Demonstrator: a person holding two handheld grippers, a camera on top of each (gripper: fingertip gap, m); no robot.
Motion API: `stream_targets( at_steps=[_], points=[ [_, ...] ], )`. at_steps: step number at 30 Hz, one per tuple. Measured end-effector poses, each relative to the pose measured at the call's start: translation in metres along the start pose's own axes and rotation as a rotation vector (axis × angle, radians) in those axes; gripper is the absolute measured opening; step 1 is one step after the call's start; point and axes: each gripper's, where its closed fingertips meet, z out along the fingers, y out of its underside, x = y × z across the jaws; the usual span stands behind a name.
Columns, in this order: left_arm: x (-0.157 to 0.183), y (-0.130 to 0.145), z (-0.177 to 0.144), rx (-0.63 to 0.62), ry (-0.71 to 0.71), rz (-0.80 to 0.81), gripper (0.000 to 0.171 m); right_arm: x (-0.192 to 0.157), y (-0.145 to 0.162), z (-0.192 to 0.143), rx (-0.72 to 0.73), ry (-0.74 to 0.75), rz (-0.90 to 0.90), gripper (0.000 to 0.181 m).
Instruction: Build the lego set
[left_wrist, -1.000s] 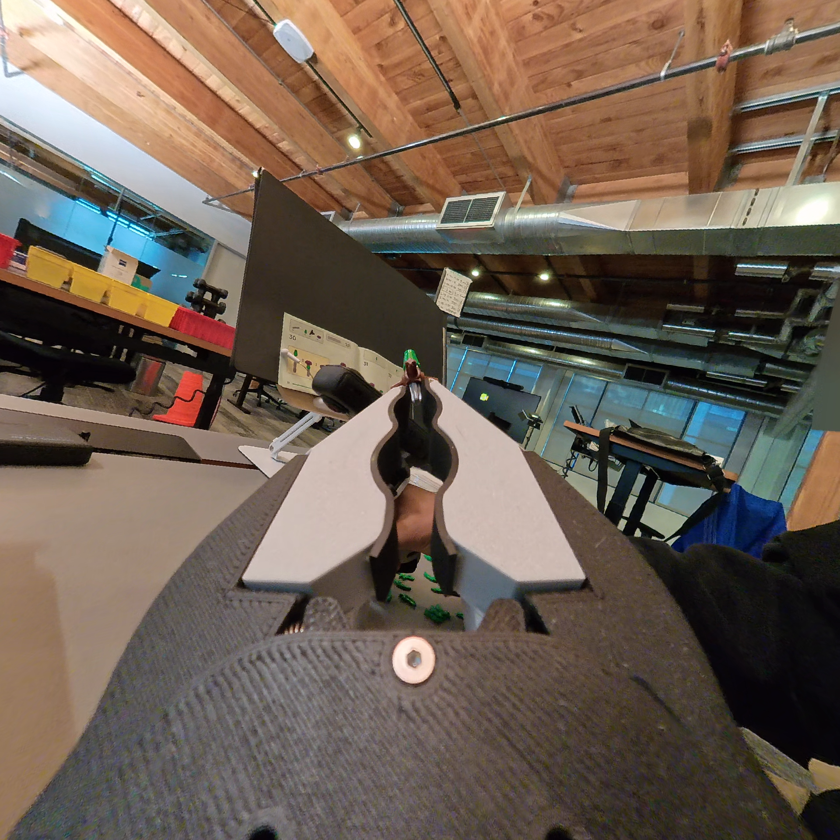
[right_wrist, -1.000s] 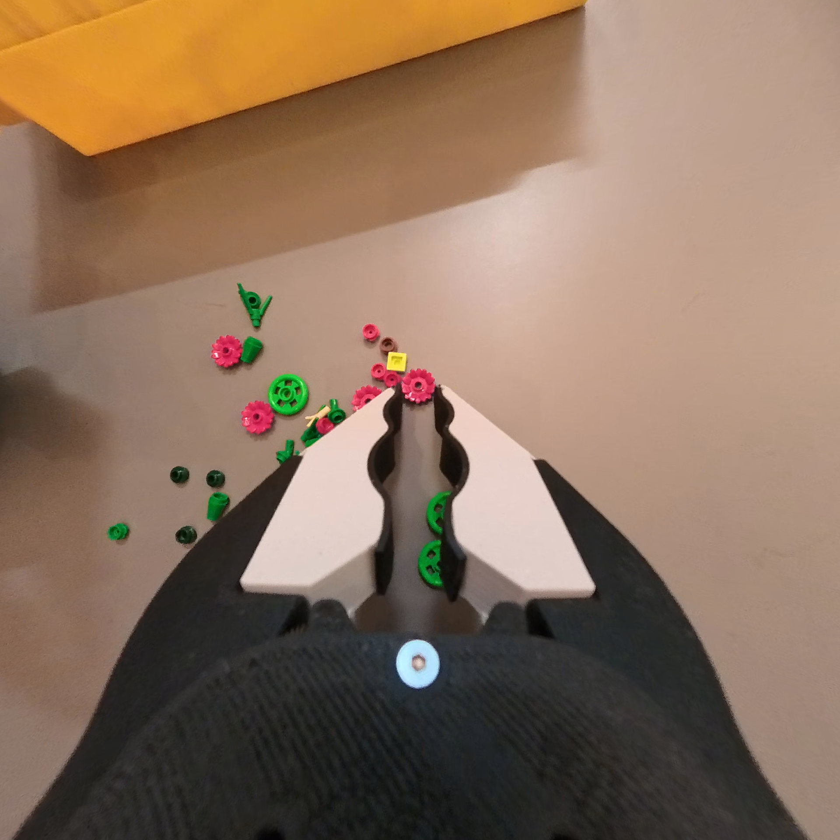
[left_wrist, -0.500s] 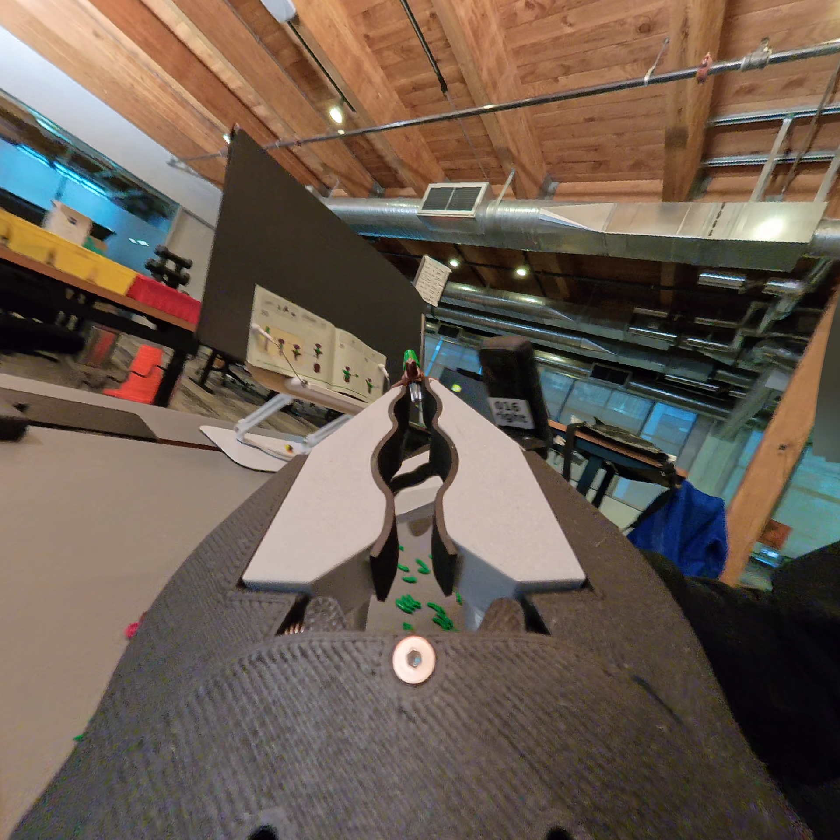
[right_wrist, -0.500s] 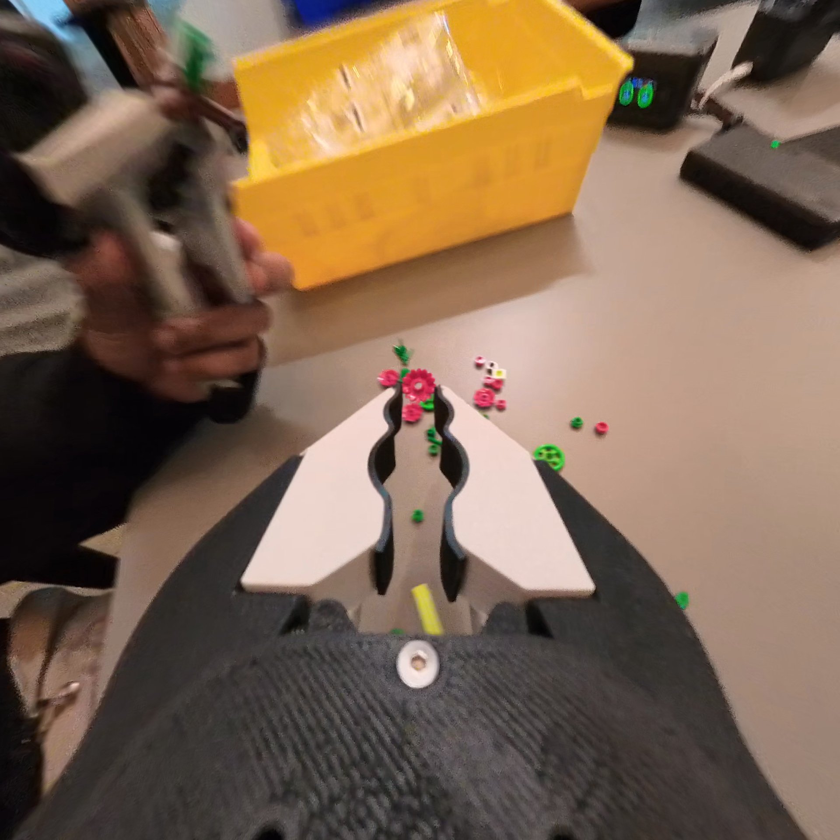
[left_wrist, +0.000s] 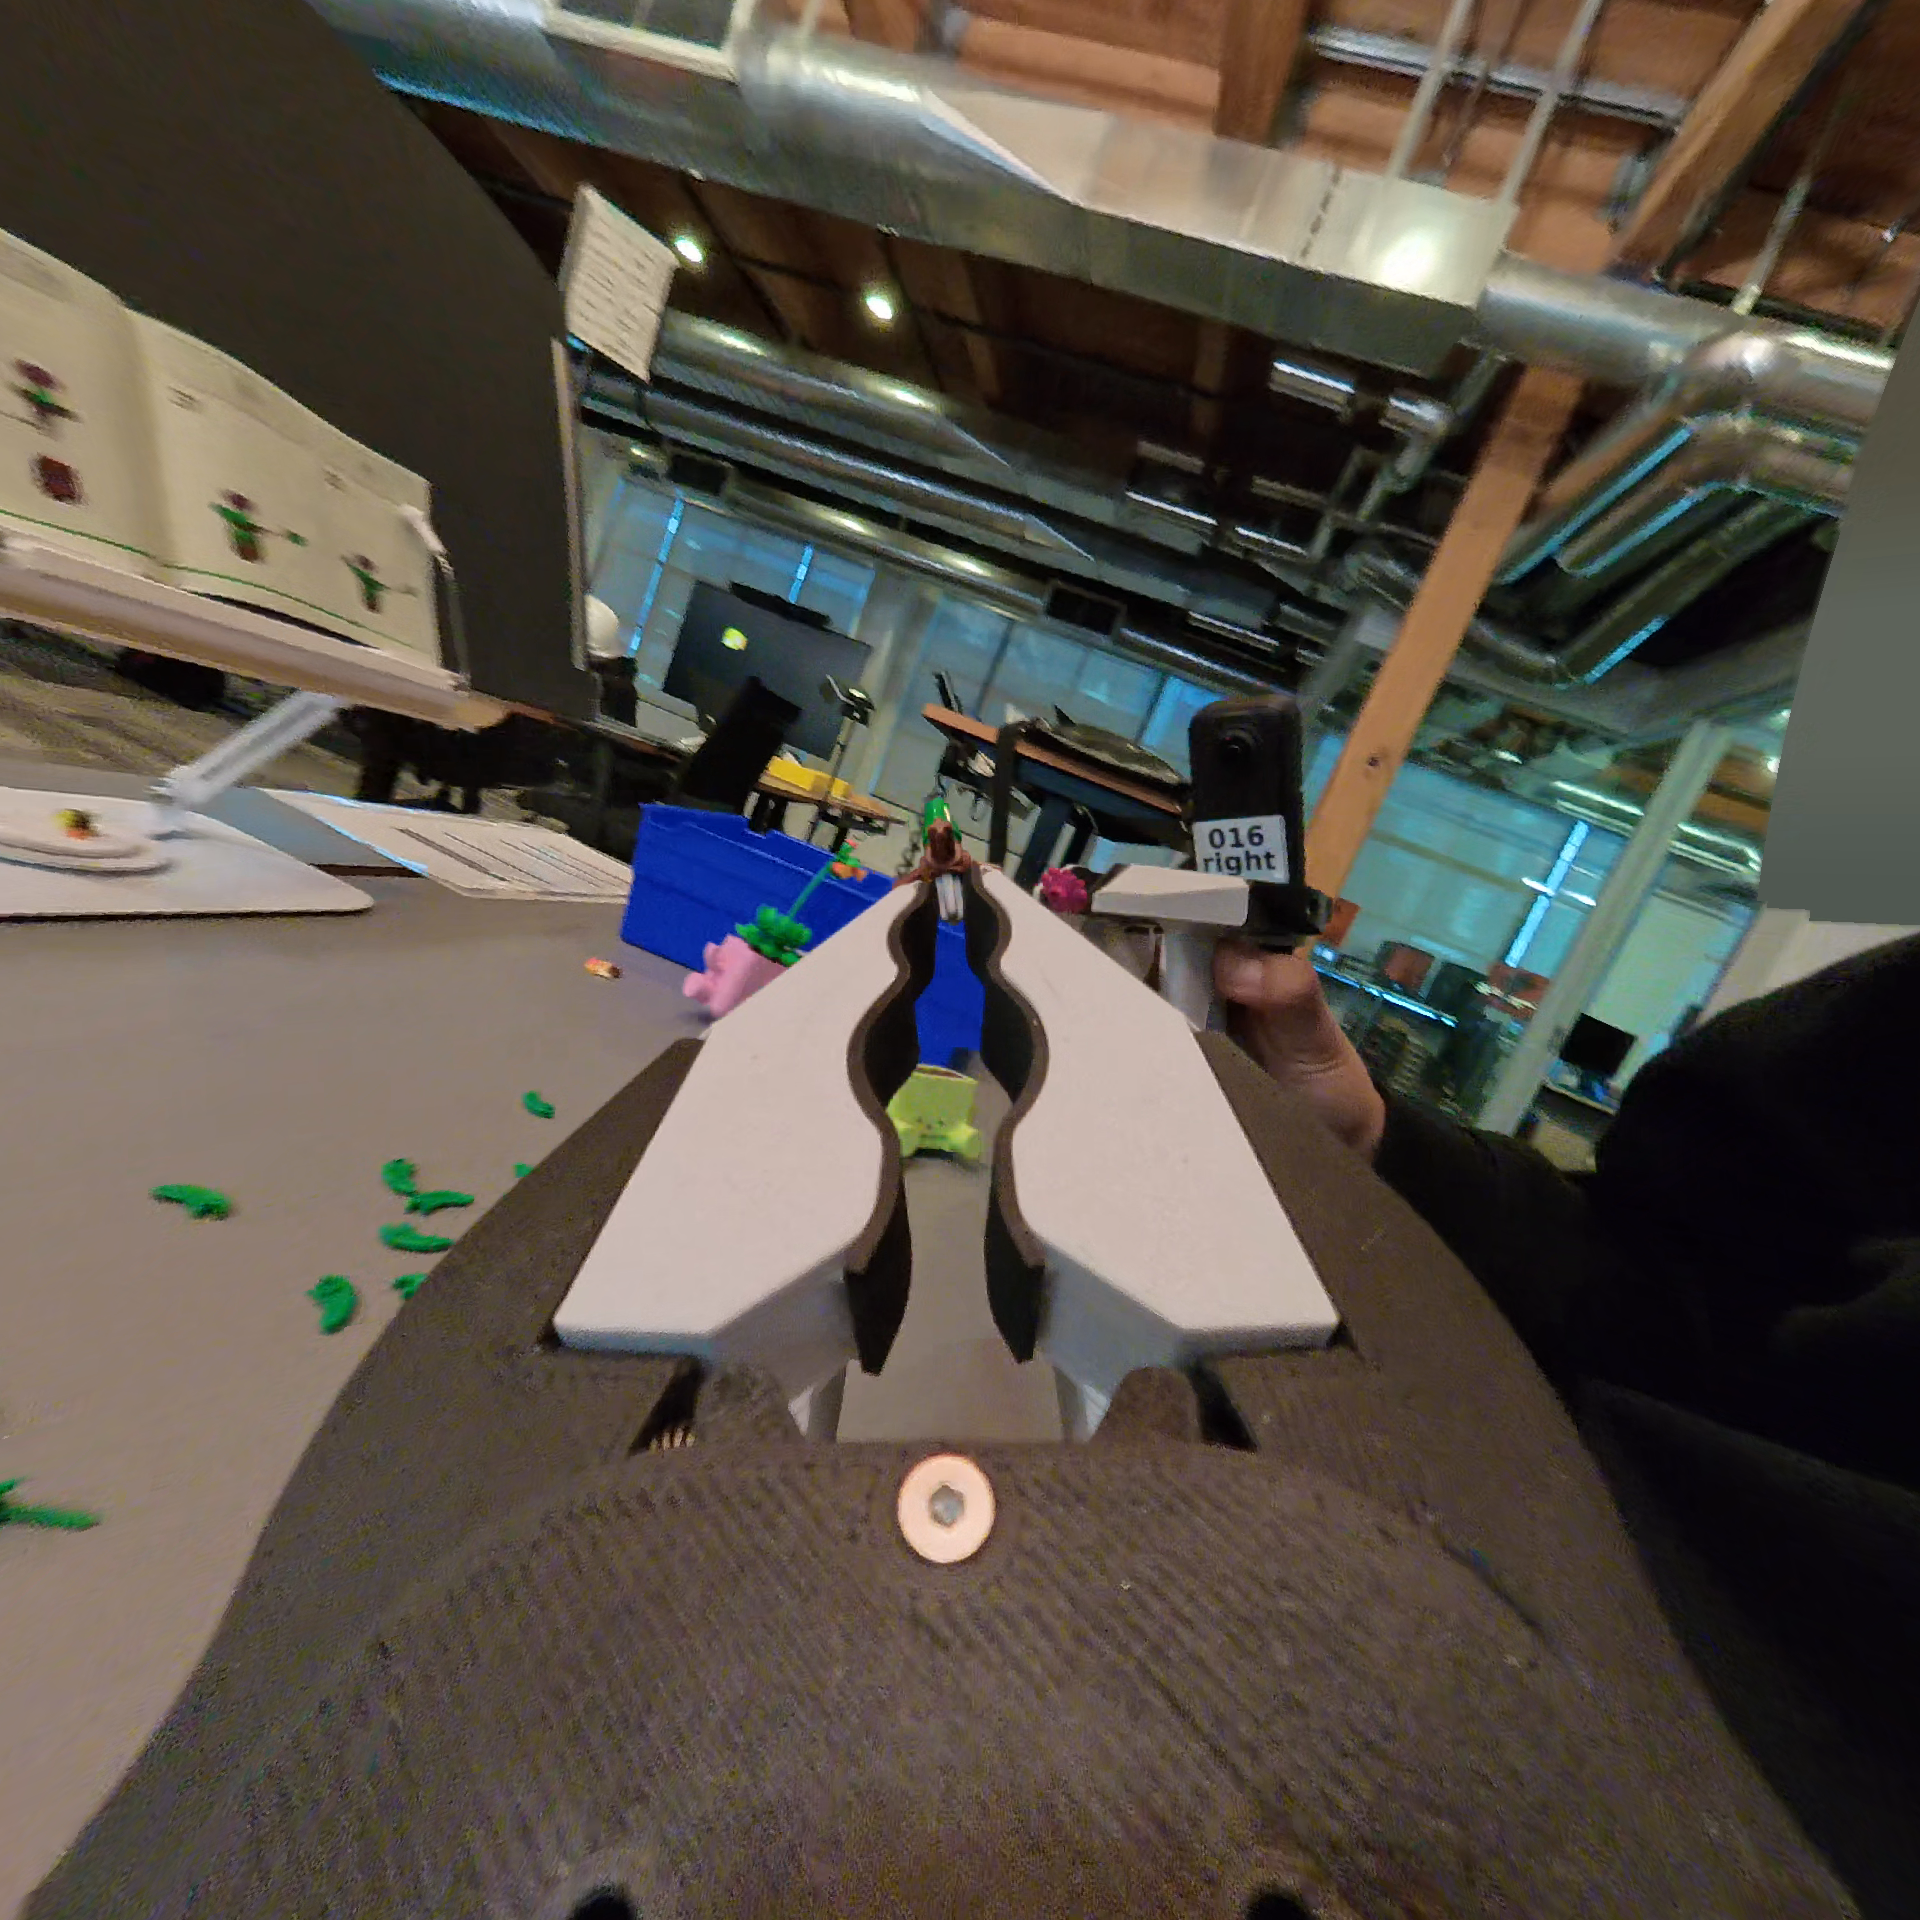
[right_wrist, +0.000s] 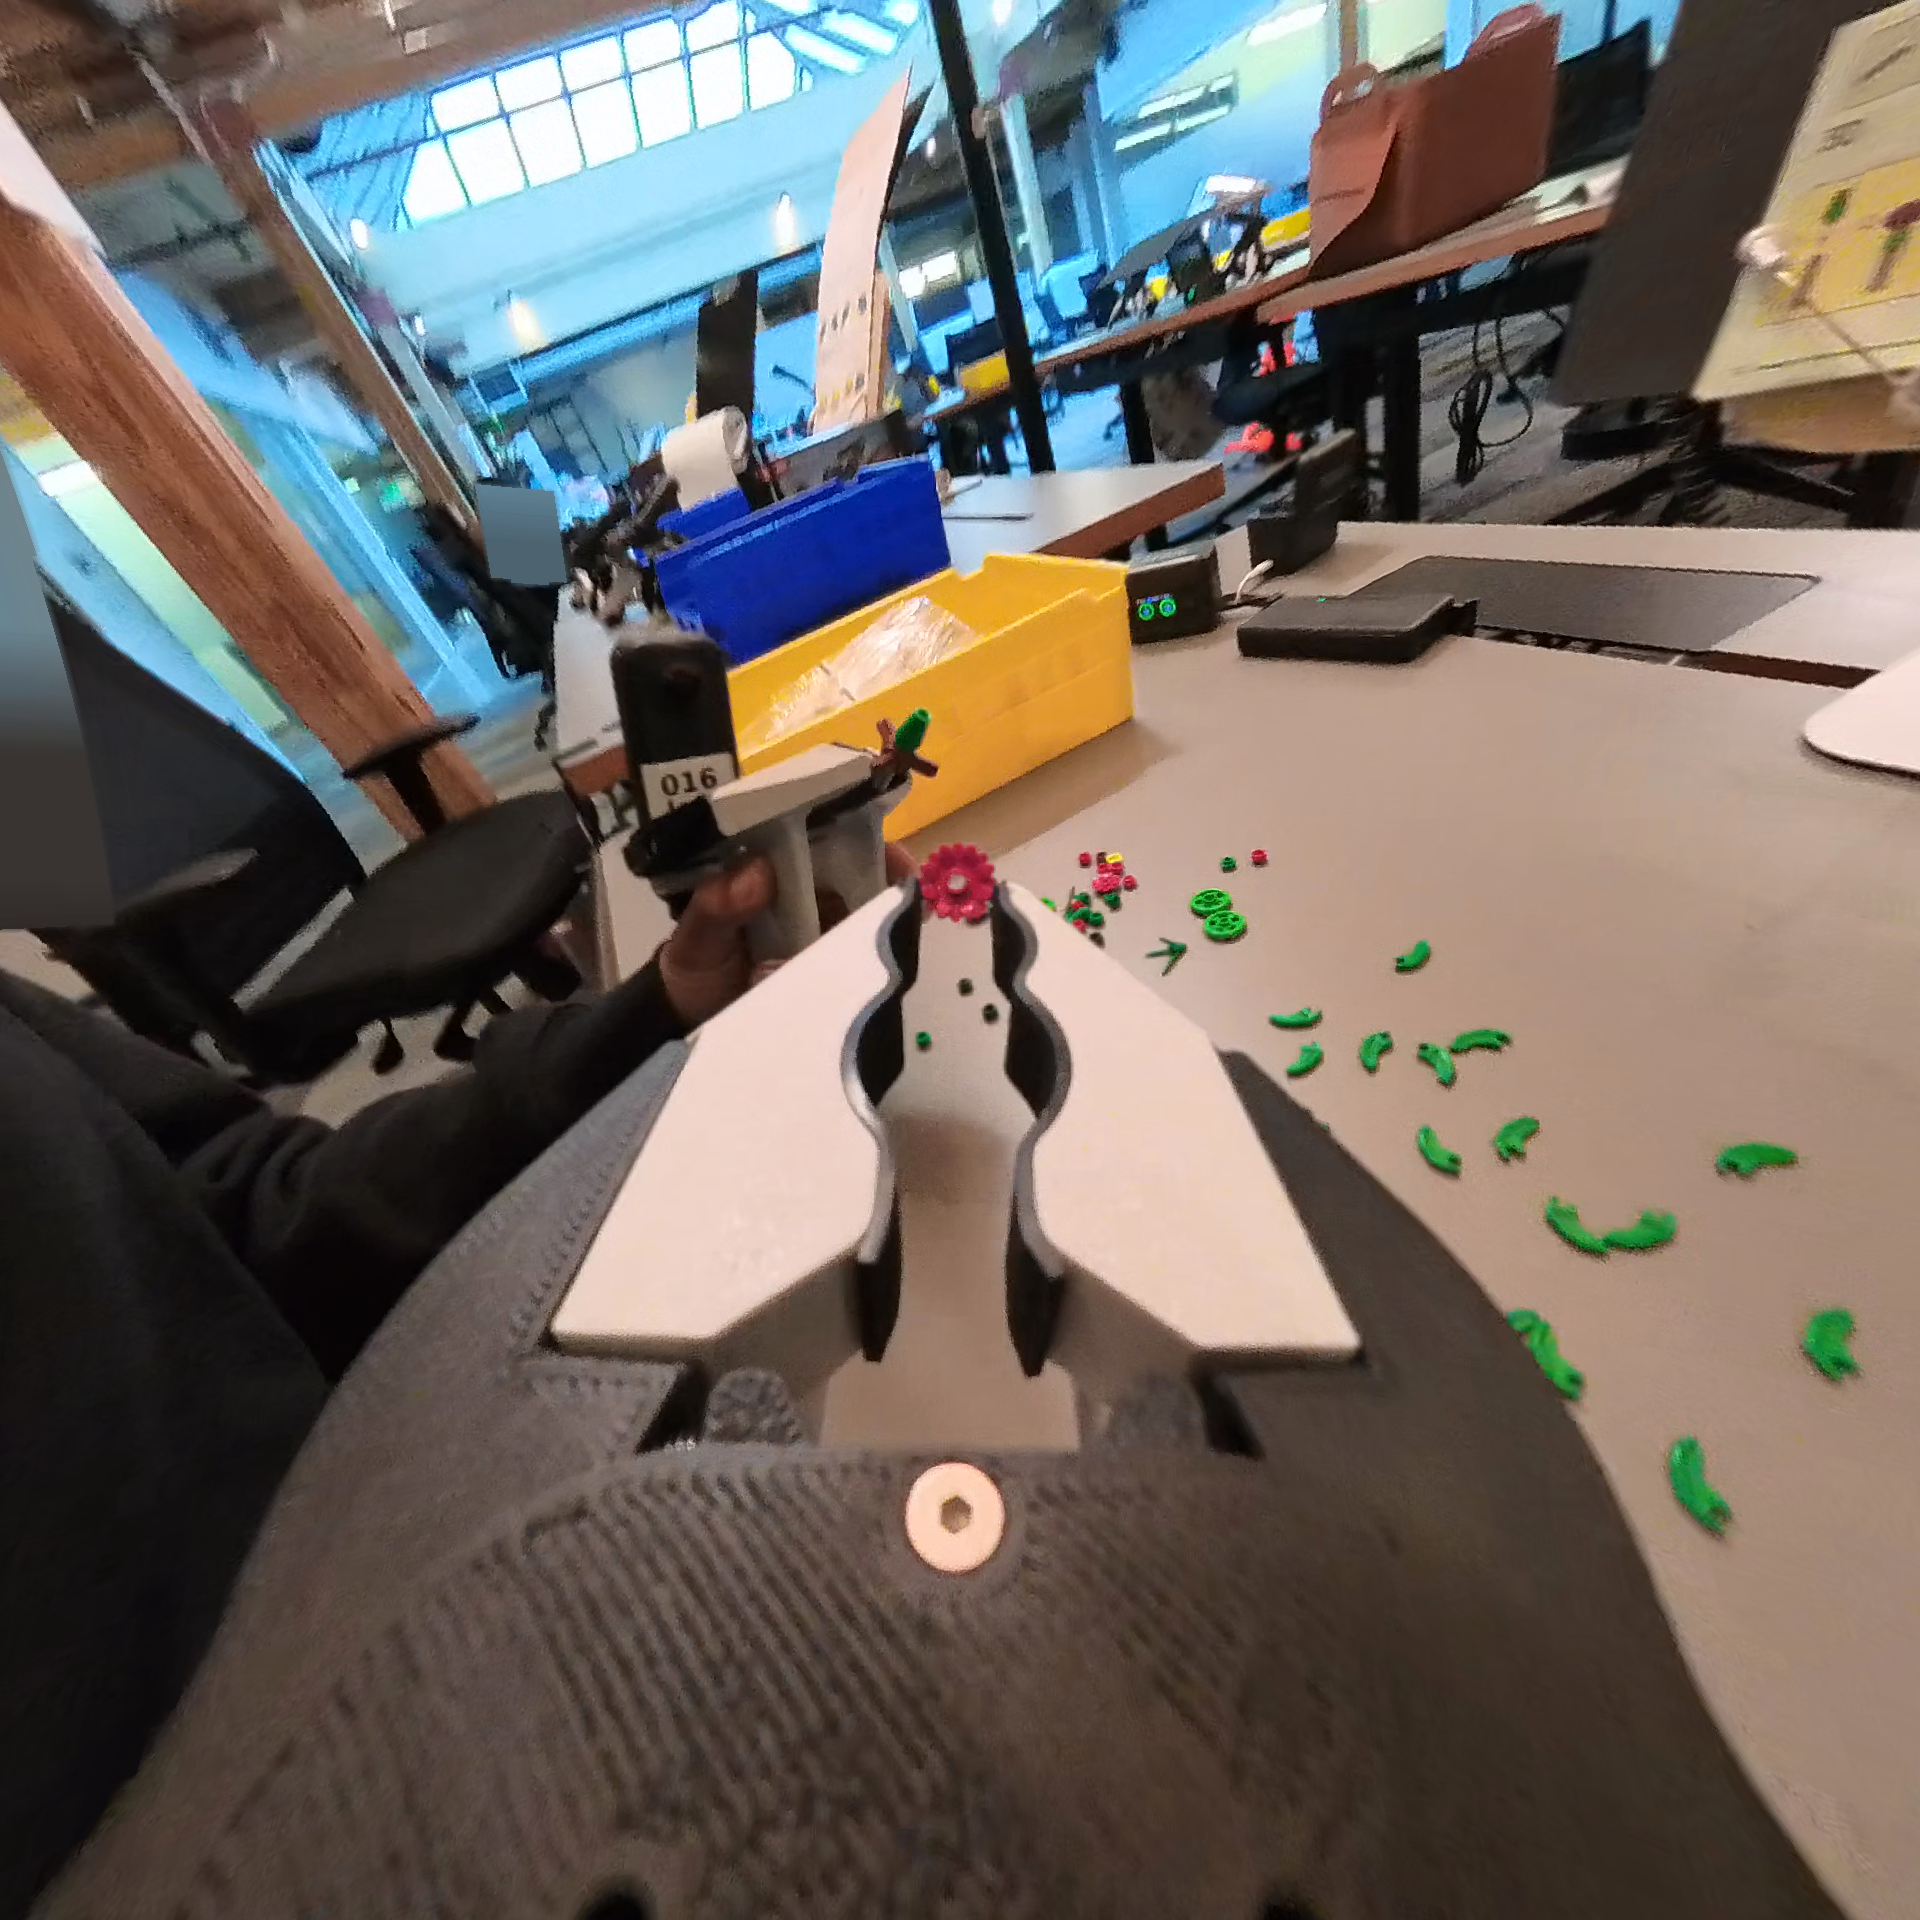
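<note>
Two grippers are raised over the table, each clenched on a part: the left gripper pinches a small brown stem with a green tip standing upright beyond its fingertips, and the right gripper nips a pink flower disc by its edge. Seen from the left wrist, the flower sits just right of the stem at about the same height, so joining them looks like a short sideways closing move. Loose green leaf pieces lie scattered on the table below.
</note>
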Motion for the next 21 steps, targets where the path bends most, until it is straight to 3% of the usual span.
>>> stream_targets(
  at_steps=[5,9,21],
  points=[
    [0.014,0.018,0.012,-0.065,0.066,-0.010,0.002,-0.003,0.007,-0.023,0.039,0.002,0.049,0.011],
    [0.027,0.026,0.016,-0.100,0.138,-0.015,0.002,-0.010,-0.006,-0.028,0.118,-0.070,0.099,0.011],
    [0.047,0.035,0.016,-0.153,0.243,0.010,0.001,-0.030,0.010,-0.004,0.045,-0.221,0.173,0.010]
  ],
)
